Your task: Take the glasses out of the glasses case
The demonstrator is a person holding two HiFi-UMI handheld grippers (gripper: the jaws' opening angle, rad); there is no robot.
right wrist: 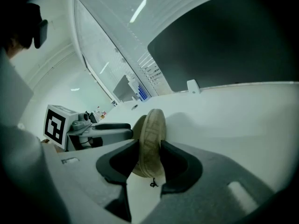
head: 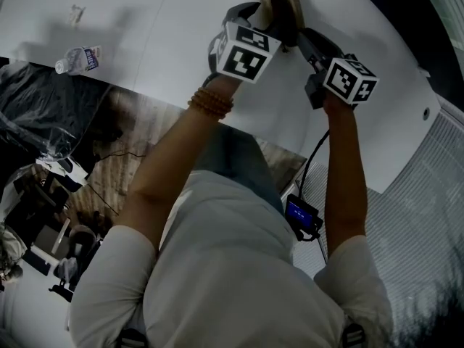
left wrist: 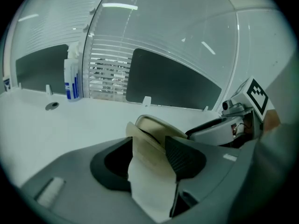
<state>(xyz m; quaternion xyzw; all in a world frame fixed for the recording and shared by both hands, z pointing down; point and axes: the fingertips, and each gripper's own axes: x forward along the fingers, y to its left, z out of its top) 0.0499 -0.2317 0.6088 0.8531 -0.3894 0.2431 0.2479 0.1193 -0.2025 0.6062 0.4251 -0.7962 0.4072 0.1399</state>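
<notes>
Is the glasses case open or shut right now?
Partly open: the glasses case shows two halves split by a dark gap in the head view.

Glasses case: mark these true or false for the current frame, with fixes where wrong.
1. The glasses case is pinched between the right gripper jaws. True.
2. Glasses already lie out on the table. False: no glasses show on it.
3. The left gripper also has the case between its jaws. True.
4. The bottle stands upright beside the case. False: it lies on its side, far off toward the table's left edge in the head view.
5. The bead bracelet is on the right wrist. False: it is on the left wrist.
</notes>
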